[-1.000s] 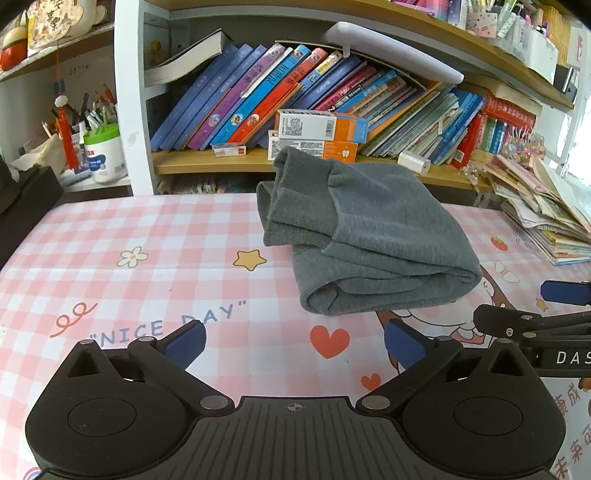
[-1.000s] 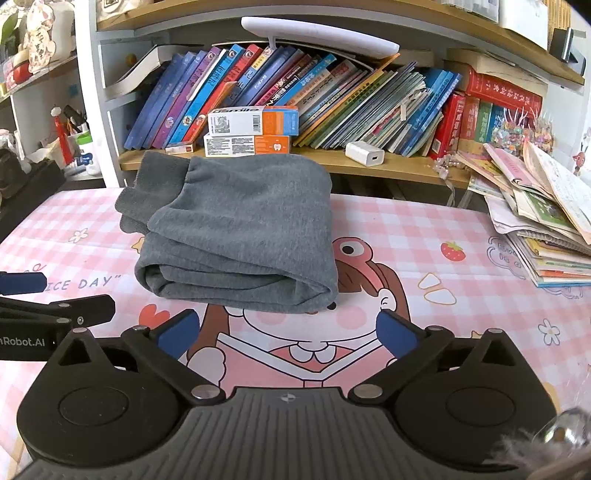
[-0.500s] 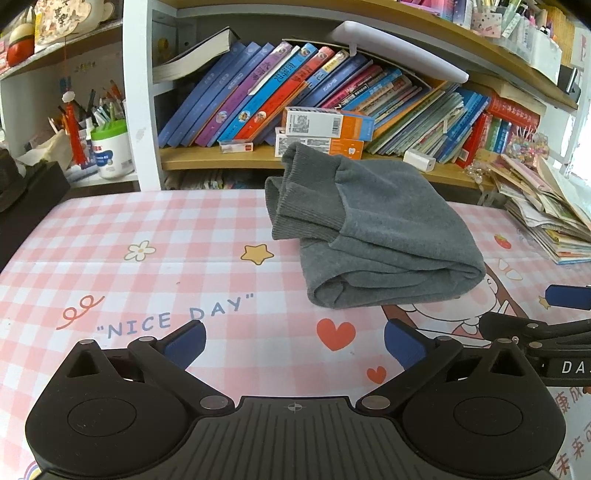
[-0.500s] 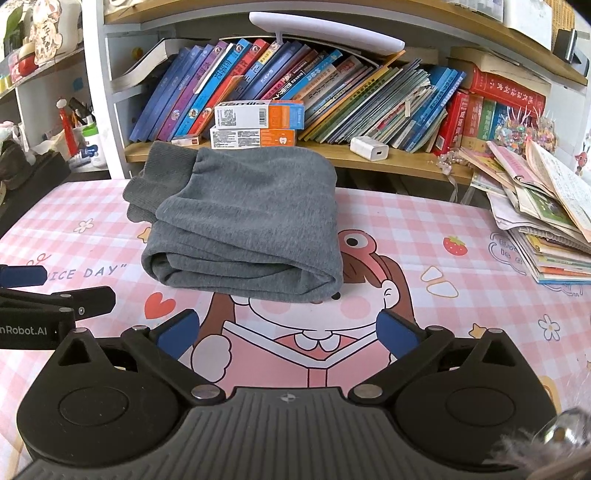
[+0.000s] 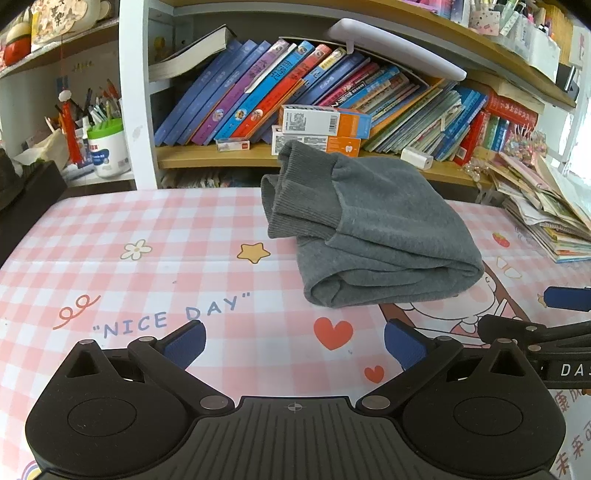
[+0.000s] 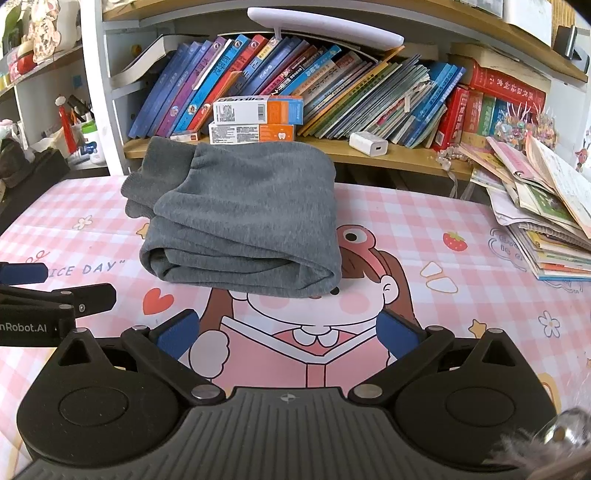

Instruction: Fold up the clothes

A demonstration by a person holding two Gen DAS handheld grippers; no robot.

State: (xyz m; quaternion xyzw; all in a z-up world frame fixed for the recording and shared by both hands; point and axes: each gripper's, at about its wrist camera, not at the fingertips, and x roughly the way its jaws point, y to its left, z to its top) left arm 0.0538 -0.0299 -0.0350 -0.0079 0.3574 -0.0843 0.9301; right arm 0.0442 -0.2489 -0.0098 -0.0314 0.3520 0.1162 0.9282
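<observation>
Grey folded clothes (image 5: 373,236) lie in a thick bundle on the worktop (image 5: 147,229), a little way in front of both tools and touching neither one. Nearest in the left wrist view is the left tool (image 5: 294,341). Its two blue fingertips (image 5: 185,343) stand wide apart and hold nothing. Under them the pink checked cloth shows the words "NICE DAY" (image 5: 173,315) and a red heart (image 5: 333,332). The right tool pokes in from the right edge of this view.

In the right wrist view the right tool (image 6: 288,332) is also spread wide, with nothing between its blue fingertips (image 6: 397,334). It hangs over a cartoon girl (image 6: 332,295) drawn on the cloth. The left tool (image 6: 55,295) shows at the left edge.

The bundle has a rolled fold on its near side. Its ribbed cuffs (image 5: 291,195) stick out at the far left end. A yellow star (image 5: 253,252) and a white flower (image 5: 136,249) are printed to the left of it.

To the right, a messy stack of magazines (image 6: 546,221) sits on the worktop edge. Behind the clothes is a wooden bookshelf (image 5: 207,157) full of leaning books (image 5: 266,96). Two orange and white boxes (image 5: 321,129) are stacked on the shelf just behind the bundle, and a small white charger (image 6: 368,143) lies further right. A long white lamp (image 6: 325,24) hangs above the books. Far left, a pot of pens (image 5: 107,144) stands on another shelf.
</observation>
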